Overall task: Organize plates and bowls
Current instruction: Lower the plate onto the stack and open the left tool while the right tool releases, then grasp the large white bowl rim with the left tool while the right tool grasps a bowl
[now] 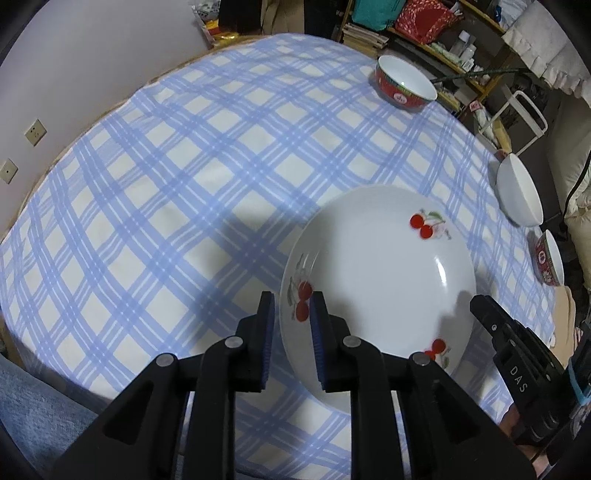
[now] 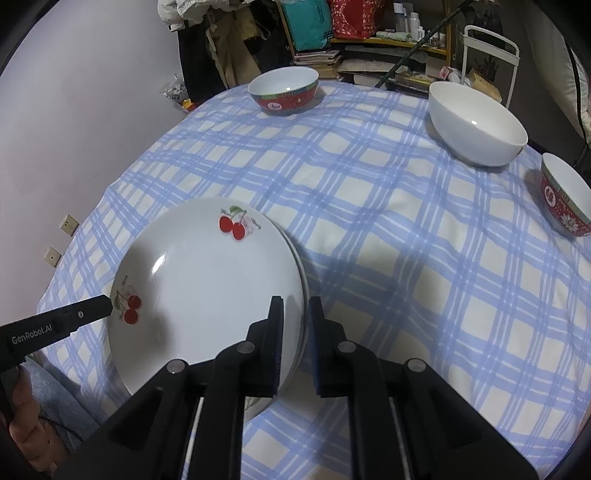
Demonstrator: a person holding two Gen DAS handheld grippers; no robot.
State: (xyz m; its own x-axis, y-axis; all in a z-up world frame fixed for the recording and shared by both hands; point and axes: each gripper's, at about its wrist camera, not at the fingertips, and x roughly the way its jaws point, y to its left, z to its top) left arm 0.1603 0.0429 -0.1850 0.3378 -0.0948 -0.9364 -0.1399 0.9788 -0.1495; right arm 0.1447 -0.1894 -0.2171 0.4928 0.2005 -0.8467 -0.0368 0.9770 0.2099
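Note:
A white plate with red cherries (image 1: pixel 380 280) lies on the blue checked tablecloth (image 1: pixel 166 184); in the right wrist view (image 2: pixel 207 288) it tops a stack of plates, with another rim showing beneath. My left gripper (image 1: pixel 292 325) straddles the plate's left rim, jaws slightly apart around it. My right gripper (image 2: pixel 295 332) straddles the stack's right rim the same way. Each gripper shows in the other's view, the right one (image 1: pixel 480 306) and the left one (image 2: pixel 103 306). A red bowl (image 2: pixel 283 90) stands far back, a white bowl (image 2: pixel 476 123) and another red bowl (image 2: pixel 565 199) to the right.
A wall with sockets (image 1: pixel 35 132) runs along the left. Cluttered shelves (image 2: pixel 369 33) and a white frame (image 2: pixel 487 48) stand beyond the table's far edge. The three bowls also show in the left wrist view, red (image 1: pixel 404 86), white (image 1: pixel 517 192) and red (image 1: pixel 550 262).

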